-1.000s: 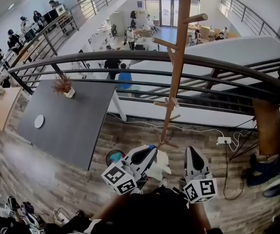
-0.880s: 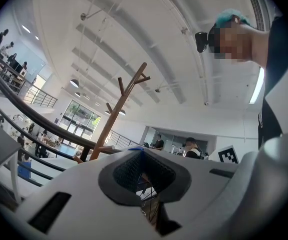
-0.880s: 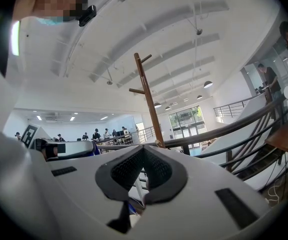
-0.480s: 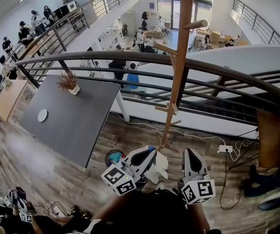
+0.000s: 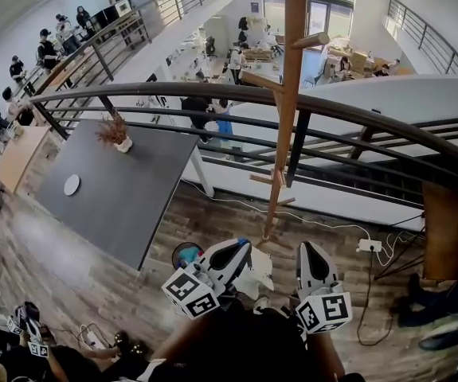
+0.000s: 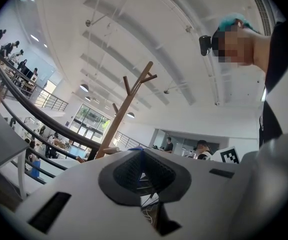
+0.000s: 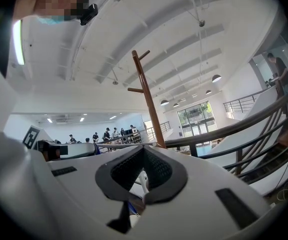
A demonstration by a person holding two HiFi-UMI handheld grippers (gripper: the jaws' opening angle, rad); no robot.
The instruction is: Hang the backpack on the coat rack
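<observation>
Evidently not hung yet: pale backpack [image 5: 259, 270] held low, apart from coat rack [image 5: 286, 118]; left tongs [image 5: 243, 245] clenched on its blue edge, right tongs [image 5: 307, 249] clenched on its pale fabric, apparently. Lifting and hooking over a peg [image 5: 312, 40] remain.

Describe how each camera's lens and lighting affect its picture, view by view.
Head view: fisheye bows the railing into an arc; even daylight, sharp. Left gripper view: black corners round a circular image, left gripper looms soft, coat rack crisp. Right gripper view: same black corners, ceiling lamp bright.
</observation>
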